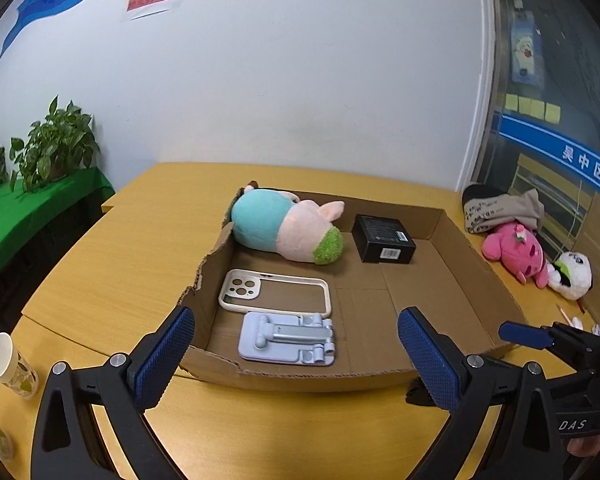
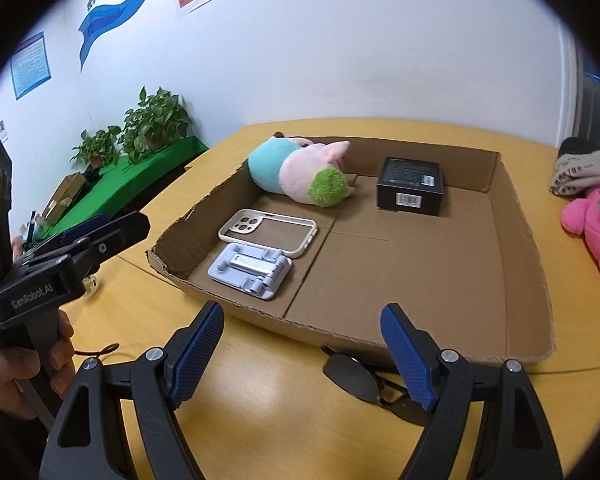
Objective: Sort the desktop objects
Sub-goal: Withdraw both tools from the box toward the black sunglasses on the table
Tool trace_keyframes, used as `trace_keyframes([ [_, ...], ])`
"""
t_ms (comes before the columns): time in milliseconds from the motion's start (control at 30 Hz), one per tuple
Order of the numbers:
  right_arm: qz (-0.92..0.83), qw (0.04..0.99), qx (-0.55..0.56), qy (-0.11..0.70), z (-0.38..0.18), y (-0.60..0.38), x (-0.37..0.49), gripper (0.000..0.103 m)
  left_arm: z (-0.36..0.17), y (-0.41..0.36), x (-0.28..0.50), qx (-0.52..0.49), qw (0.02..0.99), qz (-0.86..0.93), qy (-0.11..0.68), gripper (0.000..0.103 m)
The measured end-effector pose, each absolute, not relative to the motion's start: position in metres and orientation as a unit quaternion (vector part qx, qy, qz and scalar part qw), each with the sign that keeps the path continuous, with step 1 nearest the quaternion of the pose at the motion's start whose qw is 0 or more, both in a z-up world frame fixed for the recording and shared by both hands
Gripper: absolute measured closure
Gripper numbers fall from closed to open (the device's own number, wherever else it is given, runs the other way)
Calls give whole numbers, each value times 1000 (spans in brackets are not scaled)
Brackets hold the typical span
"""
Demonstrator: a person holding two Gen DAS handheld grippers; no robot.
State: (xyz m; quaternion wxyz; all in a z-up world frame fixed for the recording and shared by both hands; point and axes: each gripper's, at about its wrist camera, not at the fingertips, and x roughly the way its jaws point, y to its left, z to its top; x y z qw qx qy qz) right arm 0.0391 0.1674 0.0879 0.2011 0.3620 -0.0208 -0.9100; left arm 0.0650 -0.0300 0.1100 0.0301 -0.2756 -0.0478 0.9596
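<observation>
A shallow cardboard tray (image 1: 466, 280) (image 2: 512, 248) lies on the yellow table. In it are a teal-and-pink plush pig (image 1: 288, 228) (image 2: 296, 170), a black box (image 1: 382, 239) (image 2: 410, 186), a cream phone case (image 1: 276, 290) (image 2: 268, 232) and a lilac folded phone stand (image 1: 288, 338) (image 2: 252, 270). Dark sunglasses (image 2: 360, 378) lie on the table just in front of the tray, between the right gripper's fingers. My left gripper (image 1: 296, 360) is open and empty before the tray's near edge. My right gripper (image 2: 304, 356) is open and empty above the sunglasses.
A pink plush (image 1: 516, 250) (image 2: 592, 220), a white plush (image 1: 572, 276) and a grey cloth bundle (image 1: 500, 208) (image 2: 584, 170) lie right of the tray. A paper cup (image 1: 10, 366) stands at the left. Potted plants (image 1: 56, 144) (image 2: 152, 124) sit on a green side table.
</observation>
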Motion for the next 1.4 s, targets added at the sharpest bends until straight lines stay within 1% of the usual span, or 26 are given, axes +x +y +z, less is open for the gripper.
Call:
trace_keyframes([
  [200,-918,183,353,-12,91,182,53,22,114,-13,72,-268,32,962,-34,0],
  [567,-923,160,348,-31,93,212,63,22,114,19,71,-273,46,961,4,0],
  [800,-923,168,346,-23,90,225,67,22,104,29,76,-286,59,957,-1,0],
  [933,-913,177,365,-28,70,250,71,22,90,27,86,-300,72,951,-13,0],
  [1033,-891,172,419,-43,38,276,65,22,75,28,92,-311,73,948,-15,0],
  [1133,-880,168,443,-43,16,288,54,22,58,33,95,-327,76,942,-17,0],
  [1400,-857,230,457,-68,-25,276,21,22,35,31,105,-357,83,930,-37,0],
])
